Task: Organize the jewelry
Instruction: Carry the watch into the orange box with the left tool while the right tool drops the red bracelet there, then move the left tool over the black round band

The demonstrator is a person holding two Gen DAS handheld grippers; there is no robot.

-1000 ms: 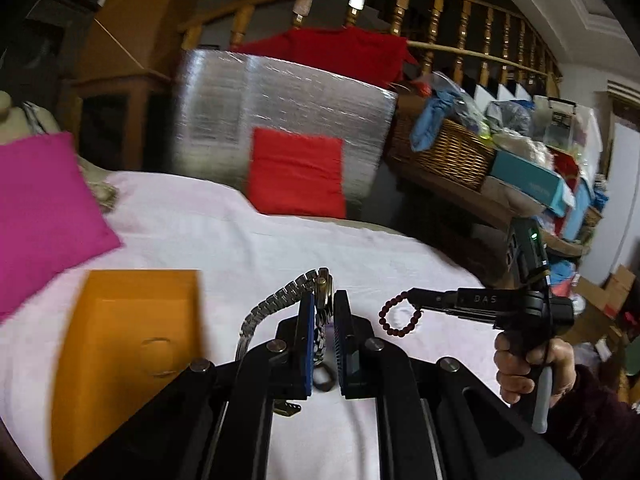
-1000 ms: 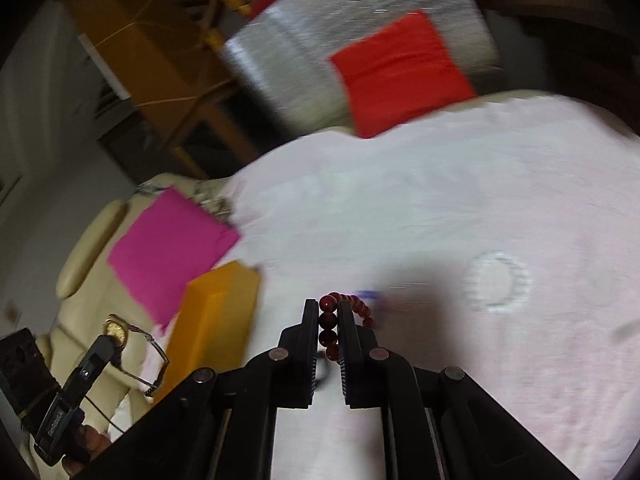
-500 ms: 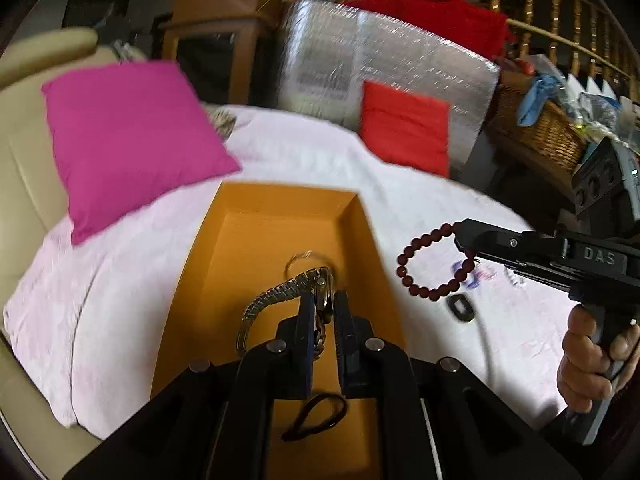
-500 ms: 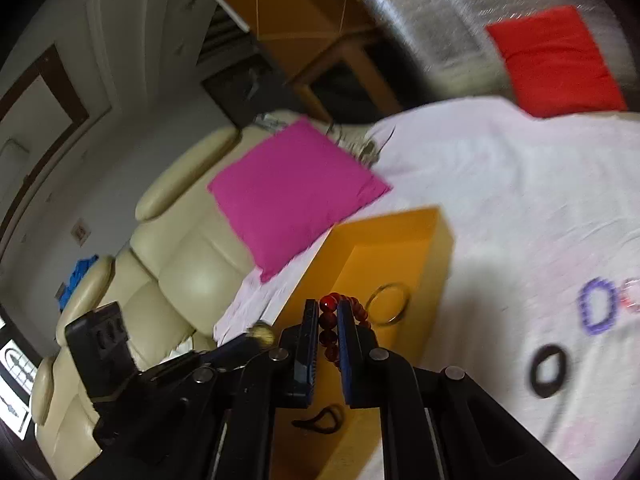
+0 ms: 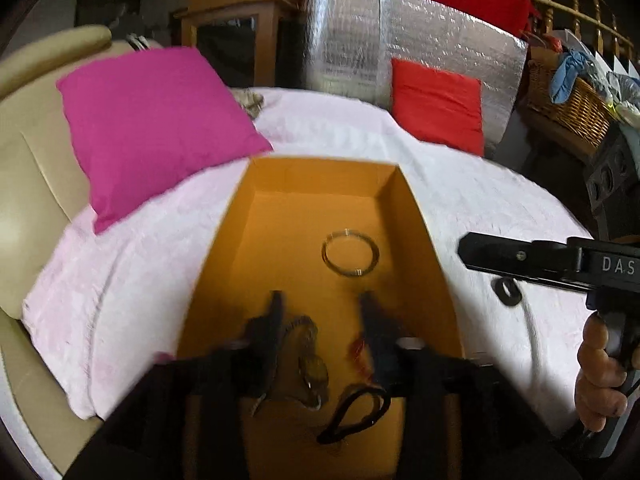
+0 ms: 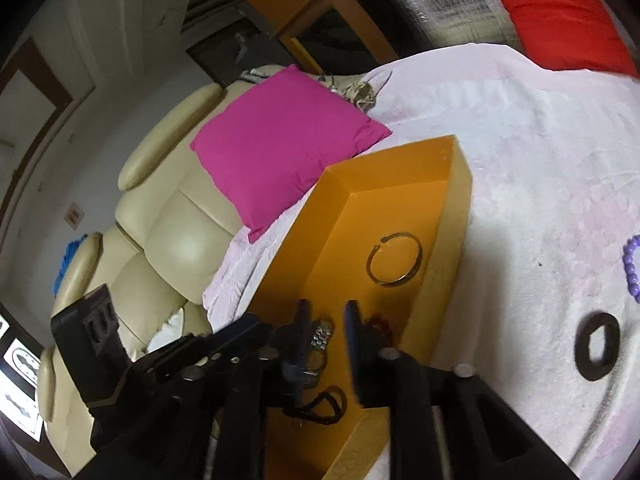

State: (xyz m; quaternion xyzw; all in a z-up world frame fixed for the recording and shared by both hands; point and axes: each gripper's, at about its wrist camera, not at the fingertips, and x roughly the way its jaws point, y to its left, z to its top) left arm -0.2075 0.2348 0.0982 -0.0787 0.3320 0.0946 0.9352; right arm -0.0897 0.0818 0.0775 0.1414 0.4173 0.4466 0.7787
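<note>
An orange box (image 5: pixel 420 220) lies open on the pink cloth, and both grippers hang over its near end. My left gripper (image 5: pixel 322 316) is opening, and the metal watch (image 5: pixel 310 360) lies loose below its blurred fingers, touching neither pad. My right gripper (image 6: pixel 328 328) is opening too. The red bead bracelet (image 6: pixel 378 322) sits on the box floor just right of its right finger, free of the pads. A gold bangle (image 5: pixel 350 253) and a black hair tie (image 5: pixel 356 408) also lie in the box.
A purple bead bracelet (image 6: pixel 630 268) and a black ring (image 6: pixel 596 346) lie on the pink cloth (image 6: pixel 540 140) right of the box. A magenta cushion (image 5: pixel 156 120) rests on the cream sofa (image 6: pixel 160 220) at left. A red cushion (image 5: pixel 438 104) leans against a silver panel behind.
Both grippers came in over the orange box and sank toward it. Their jaws then parted, and the watch and the red beads dropped out onto the box floor.
</note>
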